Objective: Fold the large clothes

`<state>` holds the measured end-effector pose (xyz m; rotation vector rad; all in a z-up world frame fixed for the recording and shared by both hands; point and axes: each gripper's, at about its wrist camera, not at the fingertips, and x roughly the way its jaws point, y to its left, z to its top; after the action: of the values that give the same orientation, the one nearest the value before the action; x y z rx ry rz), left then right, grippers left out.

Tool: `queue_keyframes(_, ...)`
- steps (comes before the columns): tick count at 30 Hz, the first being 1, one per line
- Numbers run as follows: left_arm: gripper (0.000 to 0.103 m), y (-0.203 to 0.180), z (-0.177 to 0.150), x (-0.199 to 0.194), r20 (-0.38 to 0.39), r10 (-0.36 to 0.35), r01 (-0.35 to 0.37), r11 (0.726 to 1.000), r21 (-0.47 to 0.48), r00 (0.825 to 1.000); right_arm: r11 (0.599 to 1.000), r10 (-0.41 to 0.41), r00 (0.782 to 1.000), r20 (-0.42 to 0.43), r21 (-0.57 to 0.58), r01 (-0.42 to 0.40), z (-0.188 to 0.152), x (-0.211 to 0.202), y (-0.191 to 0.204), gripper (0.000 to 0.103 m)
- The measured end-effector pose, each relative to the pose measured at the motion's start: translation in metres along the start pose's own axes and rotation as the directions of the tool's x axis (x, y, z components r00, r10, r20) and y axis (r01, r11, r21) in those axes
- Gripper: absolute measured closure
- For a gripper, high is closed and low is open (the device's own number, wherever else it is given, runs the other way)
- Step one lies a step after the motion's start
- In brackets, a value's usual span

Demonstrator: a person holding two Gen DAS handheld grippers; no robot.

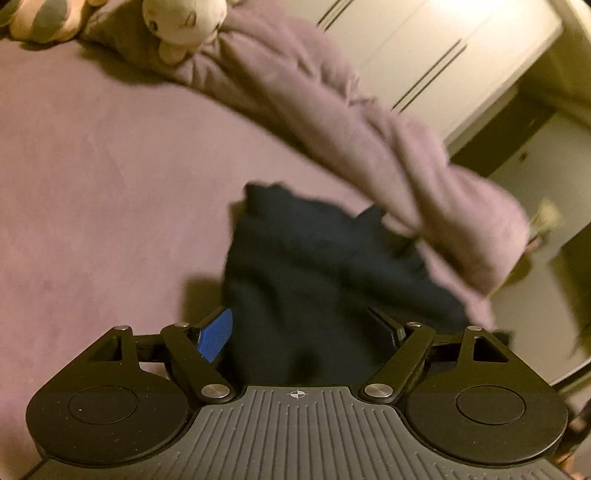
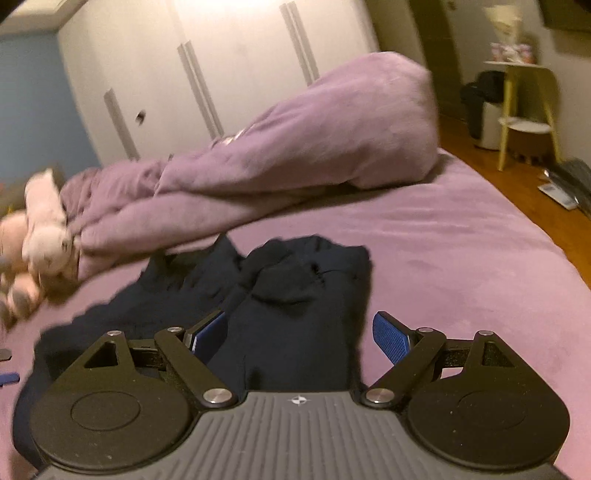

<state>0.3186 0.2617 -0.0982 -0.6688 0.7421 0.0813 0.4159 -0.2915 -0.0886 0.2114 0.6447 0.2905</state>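
A dark navy garment lies bunched on the purple bed sheet, its far end tucked under the edge of a rolled purple duvet. My left gripper is open, its jaws standing wide on either side of the cloth; one blue pad shows beside the fabric. In the right wrist view the same garment lies in thick folds running away from me. My right gripper is open over its near end, and the right-hand blue pad stands apart from the cloth.
The duvet crosses the bed behind the garment. Plush toys lie at its left end, one also in the left wrist view. White wardrobe doors stand beyond. A yellow chair stands on the wood floor to the right.
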Motion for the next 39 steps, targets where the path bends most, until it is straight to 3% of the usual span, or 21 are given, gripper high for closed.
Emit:
queue_keyframes(4, 0.020, 0.010, -0.008, 0.024, -0.054, 0.012, -0.011, 1.000, 0.020, 0.998, 0.993, -0.041, 0.998, -0.037, -0.114, 0.037, 0.002, 0.021, 0.015, 0.019)
queue_keyframes(5, 0.020, 0.013, -0.008, 0.030, -0.075, -0.018, 0.018, 1.000, 0.005, 0.997, 0.992, -0.045, 0.998, -0.054, -0.123, 0.038, 0.002, 0.027, 0.017, 0.027)
queue_keyframes(6, 0.020, 0.017, -0.009, 0.035, -0.096, -0.052, 0.050, 0.999, -0.019, 0.994, 0.991, -0.052, 0.996, -0.071, -0.125, 0.043, 0.003, 0.033, 0.018, 0.042)
queue_keyframes(9, 0.021, 0.027, -0.008, 0.046, -0.128, -0.100, 0.086, 0.990, -0.107, 0.987, 0.990, -0.085, 0.991, -0.106, -0.123, 0.072, 0.002, 0.046, 0.022, 0.077)
queue_keyframes(11, 0.028, 0.030, -0.007, 0.042, -0.089, -0.104, 0.091, 0.985, -0.146, 0.991, 0.991, -0.087, 0.992, -0.088, -0.114, 0.076, 0.002, 0.043, 0.024, 0.087)
queue_keyframes(12, 0.040, 0.031, -0.007, 0.037, -0.069, -0.118, 0.107, 0.982, -0.154, 0.991, 0.990, -0.078, 0.994, -0.072, -0.121, 0.069, 0.001, 0.038, 0.027, 0.091)
queue_keyframes(13, 0.049, 0.030, -0.005, 0.033, -0.060, -0.128, 0.118, 0.982, -0.150, 0.990, 0.991, -0.066, 0.996, -0.053, -0.123, 0.059, 0.001, 0.032, 0.029, 0.092)
queue_keyframes(15, 0.078, 0.026, -0.005, 0.027, -0.058, -0.122, 0.115, 0.987, -0.116, 0.991, 0.992, -0.036, 0.999, -0.020, -0.119, 0.033, 0.000, 0.019, 0.032, 0.093)
queue_keyframes(16, 0.081, 0.023, -0.005, 0.023, -0.049, -0.118, 0.113, 0.989, -0.095, 0.992, 0.994, -0.021, 1.000, -0.012, -0.109, 0.020, 0.001, 0.014, 0.032, 0.093)
queue_keyframes(21, 0.082, 0.009, -0.006, -0.004, 0.023, -0.179, 0.179, 0.984, -0.008, 0.984, 0.994, 0.094, 0.996, 0.009, -0.063, -0.093, 0.002, -0.005, 0.026, 0.093)
queue_keyframes(24, 0.076, 0.006, -0.008, 0.002, 0.009, -0.138, 0.138, 0.990, 0.011, 0.990, 0.995, 0.074, 0.997, -0.034, -0.065, -0.076, 0.002, 0.010, 0.023, 0.091)
queue_keyframes(27, 0.055, 0.007, -0.010, 0.014, -0.026, -0.135, 0.134, 0.991, -0.016, 0.991, 0.996, 0.041, 0.997, -0.067, -0.074, -0.046, 0.001, 0.026, 0.025, 0.083)
queue_keyframes(31, 0.053, 0.002, -0.012, 0.021, -0.042, -0.112, 0.112, 0.994, 0.004, 0.993, 0.989, 0.004, 0.996, -0.084, -0.145, -0.016, -0.001, 0.039, 0.041, 0.068)
queue_keyframes(32, 0.056, 0.001, -0.012, 0.021, -0.040, -0.109, 0.110, 0.994, 0.010, 0.993, 0.986, -0.011, 0.996, -0.085, -0.169, -0.003, -0.002, 0.042, 0.046, 0.066)
queue_keyframes(33, 0.067, 0.001, -0.013, 0.021, -0.037, -0.094, 0.095, 0.995, 0.014, 0.995, 0.980, -0.029, 0.996, -0.085, -0.197, 0.011, -0.003, 0.044, 0.052, 0.068)
queue_keyframes(34, 0.074, 0.000, -0.013, 0.020, -0.038, -0.071, 0.072, 0.997, 0.016, 0.997, 0.972, -0.057, 0.995, -0.077, -0.230, 0.038, -0.005, 0.046, 0.058, 0.072)
queue_keyframes(35, 0.079, 0.001, -0.013, 0.020, -0.044, -0.057, 0.058, 0.998, 0.014, 0.997, 0.964, -0.082, 0.994, -0.068, -0.258, 0.062, -0.007, 0.047, 0.062, 0.085)
queue_keyframes(39, 0.085, -0.011, -0.007, -0.010, -0.017, -0.072, 0.072, 0.996, 0.047, 0.997, 0.955, -0.107, 0.994, -0.014, -0.280, 0.099, -0.006, 0.030, 0.071, 0.094)
